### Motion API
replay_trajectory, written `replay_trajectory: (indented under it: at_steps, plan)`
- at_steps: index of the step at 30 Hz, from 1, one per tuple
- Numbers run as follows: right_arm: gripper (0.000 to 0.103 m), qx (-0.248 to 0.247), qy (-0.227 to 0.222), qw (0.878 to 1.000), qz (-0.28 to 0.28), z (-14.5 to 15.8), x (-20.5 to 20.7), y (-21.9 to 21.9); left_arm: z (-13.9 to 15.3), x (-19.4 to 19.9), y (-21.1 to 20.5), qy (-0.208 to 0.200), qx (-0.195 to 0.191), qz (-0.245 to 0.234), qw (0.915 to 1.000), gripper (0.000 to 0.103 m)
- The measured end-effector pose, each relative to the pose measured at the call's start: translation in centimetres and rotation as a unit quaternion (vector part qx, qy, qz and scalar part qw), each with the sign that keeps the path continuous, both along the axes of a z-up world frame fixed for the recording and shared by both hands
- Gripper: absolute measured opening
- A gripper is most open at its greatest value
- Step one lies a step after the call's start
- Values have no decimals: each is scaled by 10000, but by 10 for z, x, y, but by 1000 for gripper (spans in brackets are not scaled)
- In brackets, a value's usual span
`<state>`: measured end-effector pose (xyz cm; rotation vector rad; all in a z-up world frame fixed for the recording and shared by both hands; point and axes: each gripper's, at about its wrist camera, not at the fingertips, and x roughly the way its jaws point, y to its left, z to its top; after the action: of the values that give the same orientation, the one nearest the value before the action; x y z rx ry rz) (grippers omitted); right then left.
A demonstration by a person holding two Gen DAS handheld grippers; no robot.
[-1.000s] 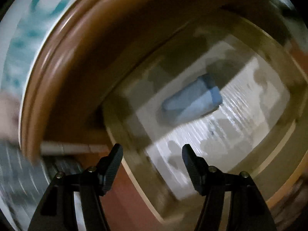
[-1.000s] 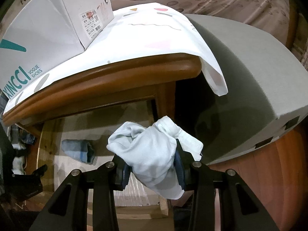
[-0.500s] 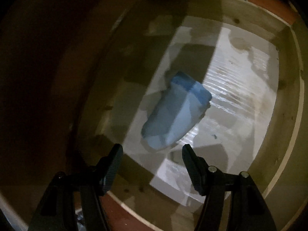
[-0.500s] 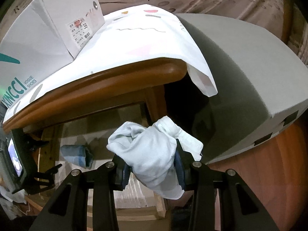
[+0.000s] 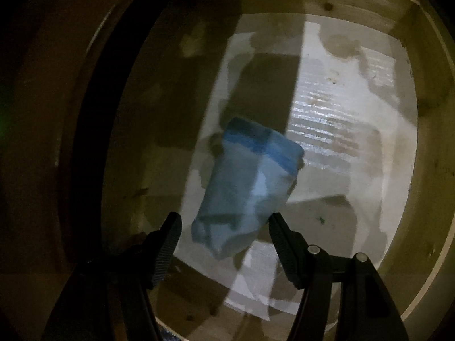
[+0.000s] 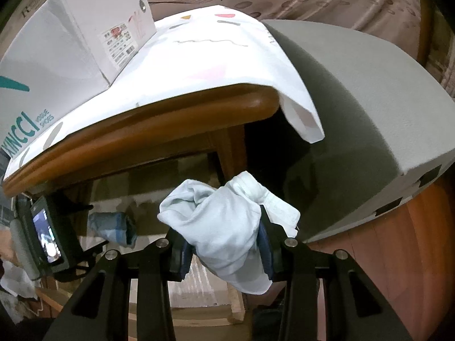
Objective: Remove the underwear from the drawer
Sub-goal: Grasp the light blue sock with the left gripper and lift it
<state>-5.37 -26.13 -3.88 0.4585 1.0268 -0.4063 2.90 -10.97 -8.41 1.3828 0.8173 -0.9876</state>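
Observation:
Folded blue underwear (image 5: pixel 250 187) with a darker blue waistband lies on the pale lined floor of the open wooden drawer (image 5: pixel 426 91). My left gripper (image 5: pixel 223 221) is open inside the drawer, its fingertips on either side of the near end of the garment, apart from it. The same blue piece shows in the right wrist view (image 6: pixel 112 227) with the left gripper's body beside it. My right gripper (image 6: pixel 221 241) is shut on a bunched pale light-blue underwear (image 6: pixel 224 227), held in the air in front of the drawer.
A brown wooden tabletop (image 6: pixel 159 130) overhangs the drawer, covered by a white cloth (image 6: pixel 216 56) with a white shoe box (image 6: pixel 71 48) on it. A grey mattress (image 6: pixel 369 108) on a wooden bed frame (image 6: pixel 398 250) stands to the right.
My left gripper has moved from the tabletop's edge down into the drawer and closer to the blue underwear. My right gripper has lifted slightly, still holding the pale piece.

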Motion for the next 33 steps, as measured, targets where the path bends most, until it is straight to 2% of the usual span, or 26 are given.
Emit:
replay_trajectory:
  at_steps: [4, 12, 17, 19, 20, 27, 33]
  plan:
    - [36, 23, 12, 10000, 54, -1, 1, 0, -14, 11, -4, 153, 2, -9, 9999, 65]
    - [36, 36, 67, 9999, 135, -4, 3, 1, -29, 36, -9, 614, -104, 313, 9976, 66]
    - [36, 72, 46, 9998, 179, -4, 4, 2, -33, 40, -4, 660, -168, 285, 9973, 65]
    - [36, 95, 50, 9997, 198, -5, 4, 3, -31, 44, -8, 737, -165, 329, 9966, 57]
    - [36, 101, 52, 9997, 204, -5, 4, 3, -28, 47, -5, 907, -144, 393, 9950, 47]
    - [36, 107, 43, 9997, 222, -5, 4, 2, -29, 49, -1, 891, -101, 662, 9938, 39]
    - [36, 107, 20, 9997, 210, -5, 5, 1, -22, 45, 4, 988, 43, 671, 9928, 38]
